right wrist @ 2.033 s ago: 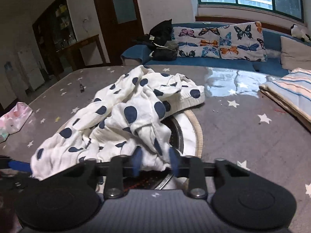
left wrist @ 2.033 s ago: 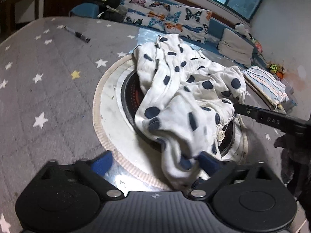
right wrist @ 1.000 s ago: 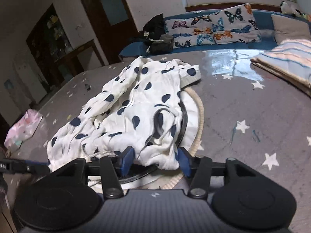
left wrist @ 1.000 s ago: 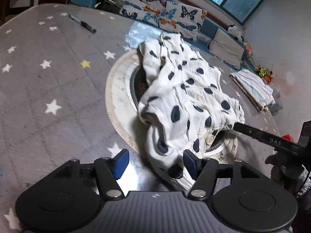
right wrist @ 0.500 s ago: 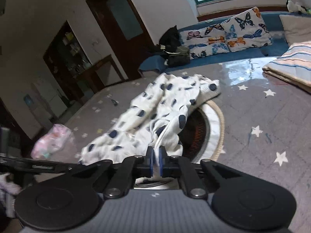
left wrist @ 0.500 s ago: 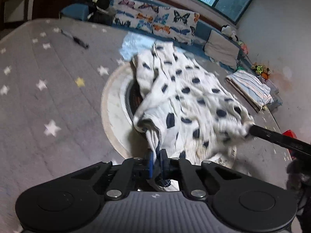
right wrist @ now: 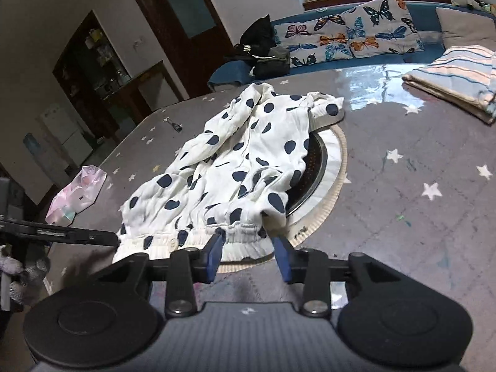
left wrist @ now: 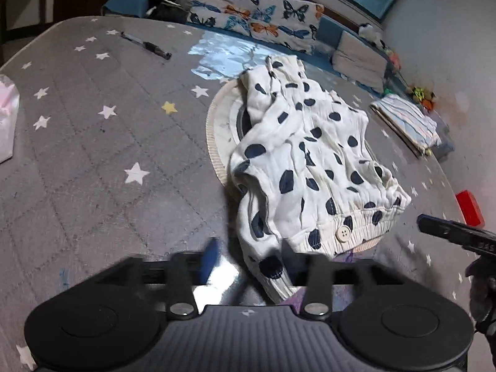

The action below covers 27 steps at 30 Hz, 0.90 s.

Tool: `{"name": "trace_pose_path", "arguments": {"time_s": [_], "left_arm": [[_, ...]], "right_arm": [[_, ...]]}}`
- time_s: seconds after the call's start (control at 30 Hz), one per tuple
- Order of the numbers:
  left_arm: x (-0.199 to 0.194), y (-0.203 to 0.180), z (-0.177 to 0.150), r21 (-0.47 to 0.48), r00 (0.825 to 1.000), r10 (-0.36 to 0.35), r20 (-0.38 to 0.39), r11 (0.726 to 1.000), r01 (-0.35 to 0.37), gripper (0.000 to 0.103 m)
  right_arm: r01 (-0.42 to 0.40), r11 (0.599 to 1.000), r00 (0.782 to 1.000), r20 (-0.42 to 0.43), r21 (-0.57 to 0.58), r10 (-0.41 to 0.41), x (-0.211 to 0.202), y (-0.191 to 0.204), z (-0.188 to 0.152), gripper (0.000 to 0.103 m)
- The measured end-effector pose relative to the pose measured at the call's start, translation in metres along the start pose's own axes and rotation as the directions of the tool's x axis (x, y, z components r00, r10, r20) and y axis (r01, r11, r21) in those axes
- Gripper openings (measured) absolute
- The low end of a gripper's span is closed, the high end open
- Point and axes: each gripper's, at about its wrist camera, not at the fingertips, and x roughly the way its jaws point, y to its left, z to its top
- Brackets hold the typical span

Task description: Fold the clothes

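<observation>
White pants with navy dots (left wrist: 313,167) lie spread on the grey star-patterned table, partly over a round inset burner (left wrist: 221,124). The elastic waistband with a white button (left wrist: 343,233) faces me. My left gripper (left wrist: 252,262) is open, and a corner of the waistband hangs between its fingers. In the right wrist view the pants (right wrist: 229,167) lie flat, and my right gripper (right wrist: 248,257) is open just short of the waistband (right wrist: 245,231). The left gripper's finger (right wrist: 62,234) shows at the left.
A folded striped cloth (right wrist: 455,77) lies at the table's far right. A pink plastic bag (right wrist: 77,195) lies at the left edge. A black pen (left wrist: 145,45) lies far back and a red object (left wrist: 469,207) at the right. A butterfly-cushion sofa (right wrist: 350,40) stands behind.
Both grippers were shut on the waistband half a second ago and have opened. The pants have dropped flat onto the table, waistband stretched out toward me.
</observation>
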Motion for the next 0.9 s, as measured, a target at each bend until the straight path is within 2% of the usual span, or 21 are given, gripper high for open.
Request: {"name": "trace_pose_path", "arguments": {"time_s": [0.07, 0.13, 0.33, 0.37, 0.4, 0.47, 0.5, 0.57, 0.7, 0.8, 0.9], "left_arm": [[0.001, 0.001, -0.001, -0.016, 1.0, 0.001, 0.004, 1.0, -0.001, 0.061], [0.003, 0.002, -0.001, -0.03, 1.0, 0.003, 0.008, 1.0, -0.003, 0.066], [0.019, -0.005, -0.001, -0.012, 1.0, 0.025, 0.019, 1.0, -0.025, 0.063], [0.021, -0.007, -0.001, -0.004, 0.999, 0.032, 0.025, 0.999, -0.032, 0.056], [0.022, -0.008, 0.0, 0.002, 0.999, 0.036, 0.028, 0.999, -0.036, 0.049], [0.024, -0.007, 0.002, 0.0, 1.0, 0.022, 0.018, 1.0, -0.022, 0.021], [0.024, -0.006, 0.002, -0.003, 1.0, 0.009, 0.011, 1.0, -0.009, 0.016], [0.021, -0.006, 0.003, 0.007, 1.0, -0.004, 0.008, 1.0, 0.004, 0.01], [0.002, -0.006, -0.001, 0.044, 0.999, -0.054, -0.001, 0.998, 0.054, 0.007], [-0.018, -0.007, -0.016, 0.098, 0.996, -0.086, -0.034, 0.991, 0.089, 0.007], [-0.029, -0.005, -0.039, 0.149, 0.993, -0.076, -0.095, 0.985, 0.09, 0.007]], "right_arm": [[-0.011, 1.0, 1.0, 0.002, 0.006, 0.011, 0.011, -0.004, 0.0, 0.044], [-0.027, 1.0, 1.0, 0.01, 0.003, 0.027, 0.02, -0.006, 0.0, 0.046], [-0.053, 0.999, 0.999, 0.003, 0.0, 0.053, 0.042, -0.007, -0.002, 0.045], [-0.058, 0.998, 0.998, 0.001, 0.0, 0.058, 0.044, -0.006, -0.004, 0.038], [-0.062, 0.998, 0.998, 0.0, -0.001, 0.062, 0.044, -0.005, -0.006, 0.026], [-0.081, 0.997, 0.997, 0.004, 0.009, 0.081, 0.04, -0.004, -0.009, 0.013], [-0.091, 0.996, 0.996, 0.003, 0.019, 0.091, 0.036, -0.003, -0.01, 0.011], [-0.096, 0.995, 0.995, -0.002, 0.018, 0.096, 0.027, 0.001, -0.013, 0.01], [-0.129, 0.992, 0.991, -0.038, 0.019, 0.129, 0.0, 0.015, -0.023, 0.009], [-0.165, 0.986, 0.982, -0.082, 0.03, 0.167, -0.023, 0.027, -0.041, 0.009], [-0.204, 0.978, 0.966, -0.151, 0.042, 0.208, -0.039, 0.038, -0.063, 0.01]]}}
